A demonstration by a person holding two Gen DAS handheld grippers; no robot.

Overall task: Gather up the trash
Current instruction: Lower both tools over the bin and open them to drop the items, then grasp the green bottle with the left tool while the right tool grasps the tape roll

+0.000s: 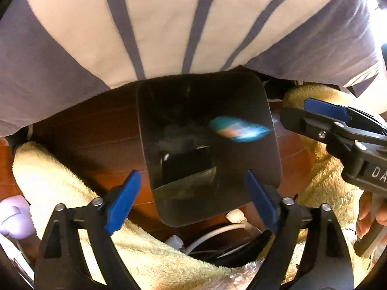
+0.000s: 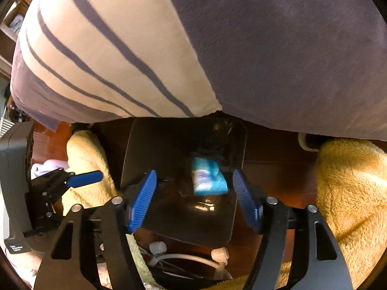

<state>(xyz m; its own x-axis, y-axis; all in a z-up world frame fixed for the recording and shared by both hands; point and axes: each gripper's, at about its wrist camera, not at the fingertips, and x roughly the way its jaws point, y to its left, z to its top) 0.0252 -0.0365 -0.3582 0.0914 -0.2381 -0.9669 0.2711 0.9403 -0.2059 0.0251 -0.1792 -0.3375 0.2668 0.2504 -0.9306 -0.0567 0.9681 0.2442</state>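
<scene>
A black bin (image 1: 169,111) stands on the floor between the person's legs, seen from above; it also shows in the right wrist view (image 2: 154,140). A blue, white and pink wrapper (image 1: 238,130) is blurred in mid-air over the bin opening; in the right wrist view the wrapper (image 2: 209,180) is between and beyond my right fingers, touching neither. My right gripper (image 2: 194,200) is open above the bin and also shows at the right of the left wrist view (image 1: 314,111). My left gripper (image 1: 192,203) is open and empty over the bin's near edge, and its fingers (image 2: 84,177) show in the right wrist view.
The person's striped grey and cream shirt (image 1: 169,24) fills the top. Fluffy yellow trouser legs (image 1: 48,174) (image 2: 350,193) flank the bin on a red-brown tiled floor (image 1: 96,130). White cables and plugs (image 2: 183,256) lie near the bin. A lilac object (image 1: 14,217) sits at the left.
</scene>
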